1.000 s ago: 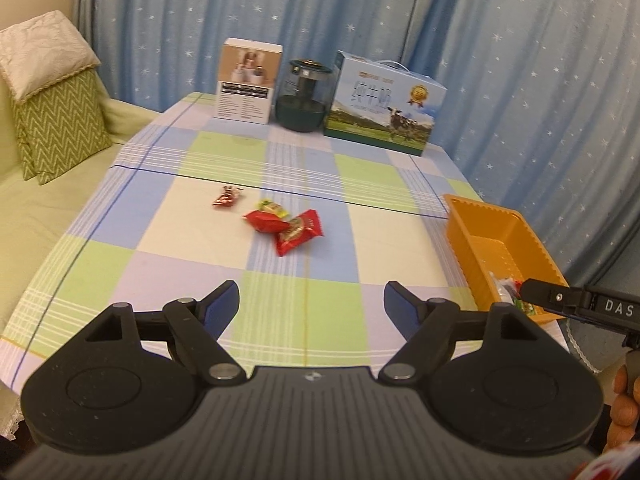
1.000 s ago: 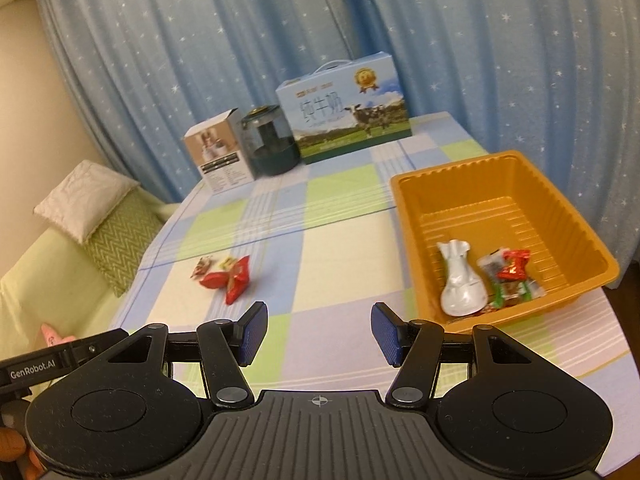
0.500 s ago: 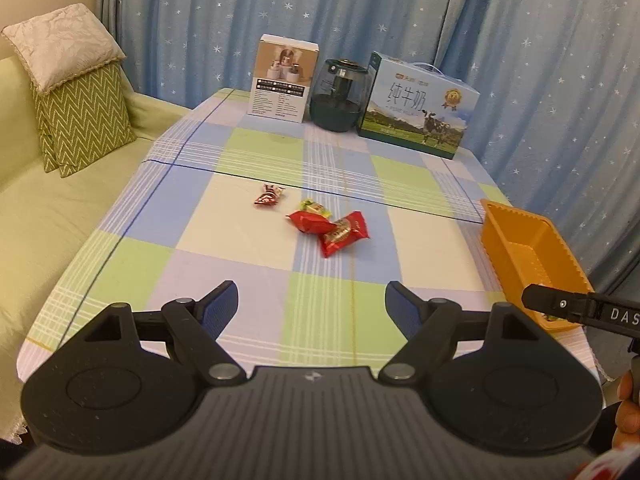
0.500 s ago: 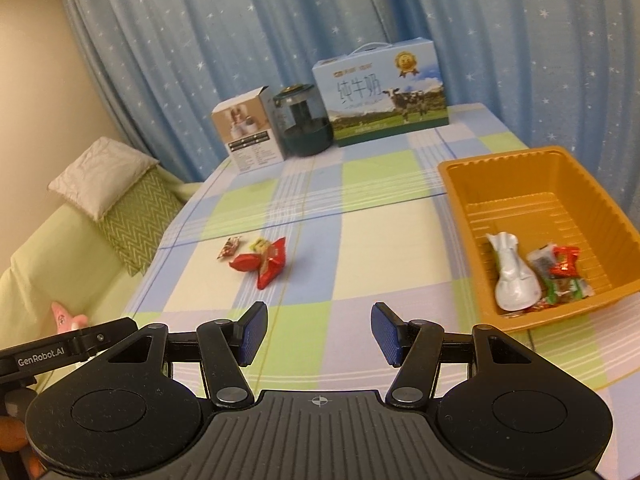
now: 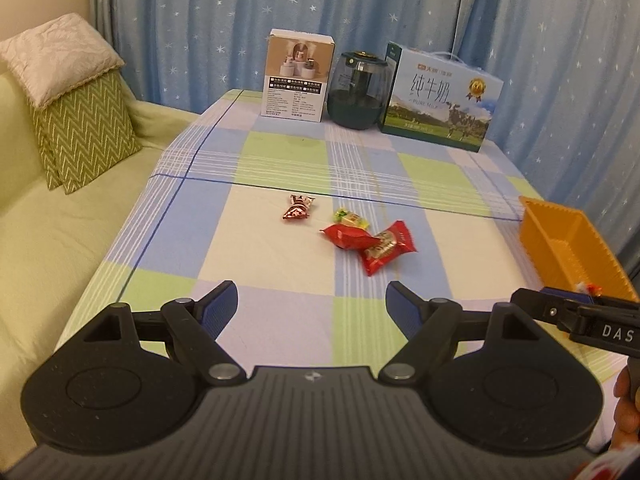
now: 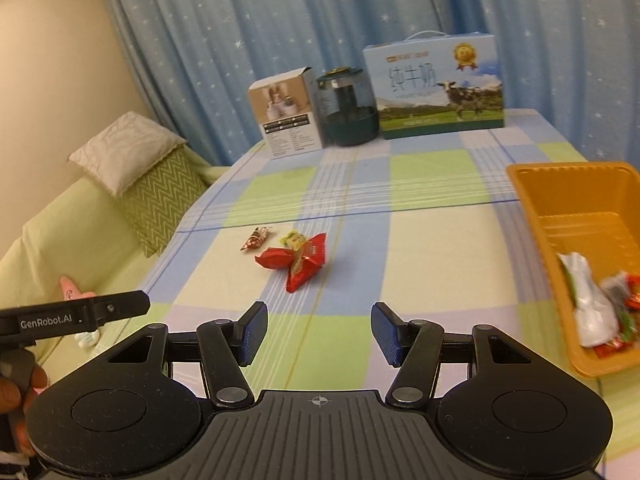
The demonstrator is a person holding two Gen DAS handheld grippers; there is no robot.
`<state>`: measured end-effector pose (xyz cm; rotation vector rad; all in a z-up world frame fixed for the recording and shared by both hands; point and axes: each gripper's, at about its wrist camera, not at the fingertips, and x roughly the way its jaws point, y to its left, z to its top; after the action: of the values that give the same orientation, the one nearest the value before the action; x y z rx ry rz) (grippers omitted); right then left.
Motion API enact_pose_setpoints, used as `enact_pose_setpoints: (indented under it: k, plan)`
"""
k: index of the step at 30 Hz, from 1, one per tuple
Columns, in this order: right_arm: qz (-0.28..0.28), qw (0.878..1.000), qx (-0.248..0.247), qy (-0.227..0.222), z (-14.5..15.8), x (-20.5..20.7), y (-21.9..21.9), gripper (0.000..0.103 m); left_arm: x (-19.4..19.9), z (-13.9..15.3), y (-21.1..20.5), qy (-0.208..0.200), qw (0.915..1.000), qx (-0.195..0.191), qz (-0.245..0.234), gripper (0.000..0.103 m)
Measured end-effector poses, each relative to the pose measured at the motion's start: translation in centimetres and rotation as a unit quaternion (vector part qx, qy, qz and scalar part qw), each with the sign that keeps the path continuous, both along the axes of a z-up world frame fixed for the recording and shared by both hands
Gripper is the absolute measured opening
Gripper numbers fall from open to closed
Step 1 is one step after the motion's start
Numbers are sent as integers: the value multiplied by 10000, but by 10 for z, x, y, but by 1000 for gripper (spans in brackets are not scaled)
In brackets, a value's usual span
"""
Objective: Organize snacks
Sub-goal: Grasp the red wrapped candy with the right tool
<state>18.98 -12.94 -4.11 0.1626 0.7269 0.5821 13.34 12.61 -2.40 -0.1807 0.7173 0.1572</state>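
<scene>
I hold both sets of tongs wide open and empty above the near table edge. The snack cluster (image 5: 360, 240) lies on the cloth well left of the orange tray (image 6: 532, 208), ahead of the left gripper (image 5: 308, 304) and slightly left of the right gripper (image 6: 318, 330). The big red packet (image 6: 306, 264) runs diagonally, so I judge either hand could reach.

A white product box (image 5: 297, 76), a dark glass jar (image 5: 357, 92) and a milk carton (image 5: 440, 104) line the checked tablecloth's (image 5: 280, 160) far edge.
</scene>
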Motion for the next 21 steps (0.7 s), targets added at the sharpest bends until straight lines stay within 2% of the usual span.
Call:
enact_pose_setpoints:
  k: [12, 21]
  plan:
    - [324, 9995, 57, 27, -44, 55, 37, 58, 62, -31, 26, 107, 9996, 219, -116, 79]
    - [434, 9988, 205, 74, -65, 89, 59, 57, 98, -48, 34, 186, 9997, 23, -175, 79]
